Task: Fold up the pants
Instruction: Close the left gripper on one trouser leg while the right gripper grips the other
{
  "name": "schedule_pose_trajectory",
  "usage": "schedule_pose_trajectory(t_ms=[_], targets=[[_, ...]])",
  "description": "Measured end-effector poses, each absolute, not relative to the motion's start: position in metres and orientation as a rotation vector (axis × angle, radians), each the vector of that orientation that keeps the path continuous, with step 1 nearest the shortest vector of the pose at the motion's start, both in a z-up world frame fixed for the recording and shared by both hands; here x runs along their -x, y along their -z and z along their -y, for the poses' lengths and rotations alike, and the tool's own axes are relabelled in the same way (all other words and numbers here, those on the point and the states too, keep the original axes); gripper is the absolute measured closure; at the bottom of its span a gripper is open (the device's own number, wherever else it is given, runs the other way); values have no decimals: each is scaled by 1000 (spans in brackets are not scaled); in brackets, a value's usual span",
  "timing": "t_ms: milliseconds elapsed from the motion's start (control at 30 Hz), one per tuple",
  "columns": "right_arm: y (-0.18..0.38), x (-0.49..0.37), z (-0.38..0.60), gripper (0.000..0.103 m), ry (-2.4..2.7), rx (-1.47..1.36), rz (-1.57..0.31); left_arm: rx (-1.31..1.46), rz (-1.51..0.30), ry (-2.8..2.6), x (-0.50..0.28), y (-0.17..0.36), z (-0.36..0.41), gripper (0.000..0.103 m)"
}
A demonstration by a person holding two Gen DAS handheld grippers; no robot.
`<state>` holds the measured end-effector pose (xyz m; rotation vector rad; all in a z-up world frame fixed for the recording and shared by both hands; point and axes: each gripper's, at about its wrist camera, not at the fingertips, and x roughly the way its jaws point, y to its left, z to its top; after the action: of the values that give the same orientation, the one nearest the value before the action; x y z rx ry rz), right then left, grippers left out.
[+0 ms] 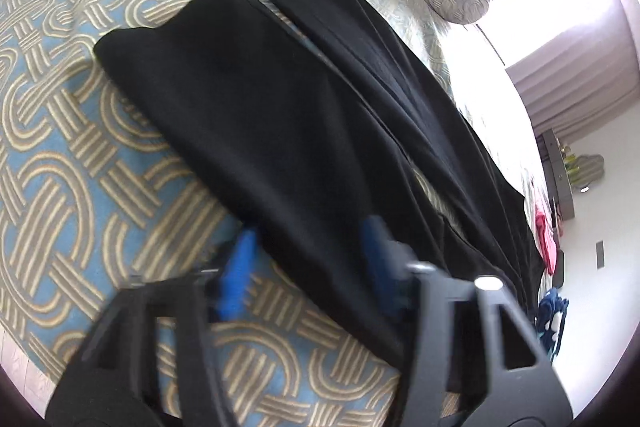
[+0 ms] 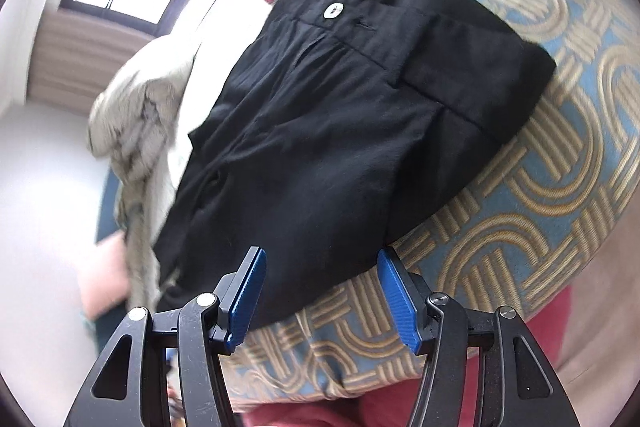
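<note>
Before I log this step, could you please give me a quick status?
Left tool open. Right tool open. Black pants flat on the bedspread, unfolded. Nothing in the way.

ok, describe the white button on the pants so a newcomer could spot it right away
Start at the bed with the blue and gold woven-pattern cover. The black pants lie across it, waistband at the far end in the right wrist view. The button sits on that waistband beside a small buttonhole slit: a pale round disc, the only light spot on the dark cloth.
</note>
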<state>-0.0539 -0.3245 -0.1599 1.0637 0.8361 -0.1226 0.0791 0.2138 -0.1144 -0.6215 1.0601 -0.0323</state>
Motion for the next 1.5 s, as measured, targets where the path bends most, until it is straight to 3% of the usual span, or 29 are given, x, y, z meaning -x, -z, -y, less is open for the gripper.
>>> schedule_pose_trajectory(t_ms=[33, 133, 367, 733, 967, 1000, 1033, 1100, 1300, 1367, 1400, 1467, 1500], targets=[[162, 53, 326, 43, 127, -1079, -832, 633, -1063, 27, -78, 116, -217, 75], [166, 52, 330, 43, 129, -1117, -809, 681, -1062, 32, -77, 118, -223, 80], [167, 39, 330, 43, 139, -1132, -793, 656, -1032, 52, -76, 111, -219, 80], [166, 45, 328, 43, 152, -1091, -813, 876, -1033, 20, -95, 133, -248, 76], [161, 40, 330, 43, 196, -1048, -803, 782, -1049, -16, -91, 118, -242, 76], [160, 39, 329, 43, 195, -1034, -805, 760, -1059, -37, -89, 118, -241, 72], [161, 39, 329, 43, 195, -1031, -808, 745, -1072, -54, -87, 118, -242, 61], [162, 39, 330, 43, 194, -1041, -810, 735, -1079, -63, -79, 119, -245, 53], [163, 39, 327, 43, 180, -1020, -824, 725, -1033, -51, -88, 125, -245, 52], [164, 37, 327, 43, 174, -1031, -814, 707, -1022, -39, -99, 127, -240, 65], [165, 35, 328, 43, 172, -1042, -804, 708, -1029, -35, -102, 128, -238, 89], [167, 32, 328, 44, 174, -1052, -791, 729, -1047, -34, -105, 129, -235, 94], [166, 31, 328, 56, 182, -1048, -786, 728, -1034, -44, -102, 125, -235, 95]])
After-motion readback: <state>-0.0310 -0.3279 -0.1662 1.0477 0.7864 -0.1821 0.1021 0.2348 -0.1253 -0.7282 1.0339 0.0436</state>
